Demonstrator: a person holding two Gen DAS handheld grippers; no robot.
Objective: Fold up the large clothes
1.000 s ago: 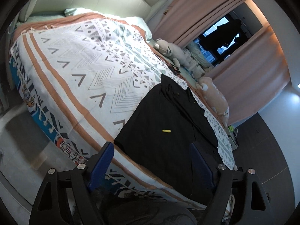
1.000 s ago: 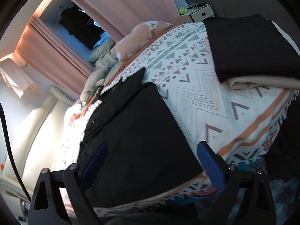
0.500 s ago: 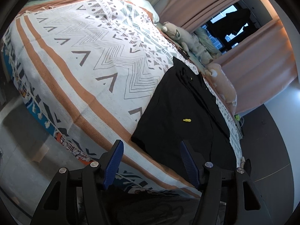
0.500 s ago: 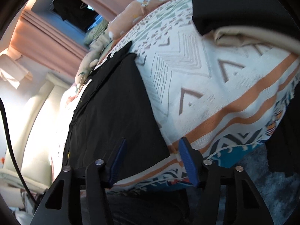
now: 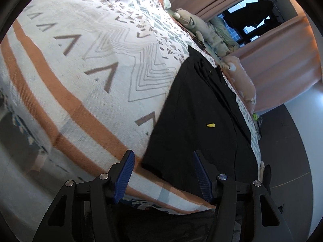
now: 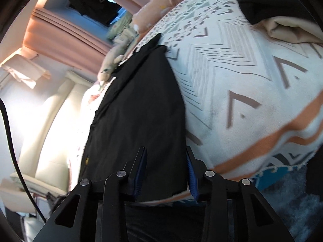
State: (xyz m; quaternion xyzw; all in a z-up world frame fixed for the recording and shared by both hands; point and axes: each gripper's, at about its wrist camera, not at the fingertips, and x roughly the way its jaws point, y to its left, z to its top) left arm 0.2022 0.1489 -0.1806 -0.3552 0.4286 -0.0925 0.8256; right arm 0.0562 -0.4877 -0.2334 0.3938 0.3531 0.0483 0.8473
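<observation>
A: Both grippers are closing in at lower frame: left gripper (image 5: 162, 173) and right gripper (image 6: 166, 170) each straddling the black garment's (image 5: 193, 121) near hem, nothing pinched yet.

B: Folding progress?

A: Garment is lying lengthwise on the patterned bedspread (image 5: 90, 64), seemingly part-folded; cross fold remaining. Folded pile (image 6: 282, 10) is sitting upper right.

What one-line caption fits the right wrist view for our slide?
Right gripper, fingers closing around the near corner of a black garment spread on a patterned bedspread.

A home bedroom; a bed (image 5: 84, 104) under a patterned white-and-orange spread (image 6: 252, 92) fills both views; plush toys (image 5: 203, 28) line its far edge; pink curtains (image 5: 282, 60) frame a dark window (image 5: 250, 22) (a padded cream headboard (image 6: 50, 125) too).
</observation>
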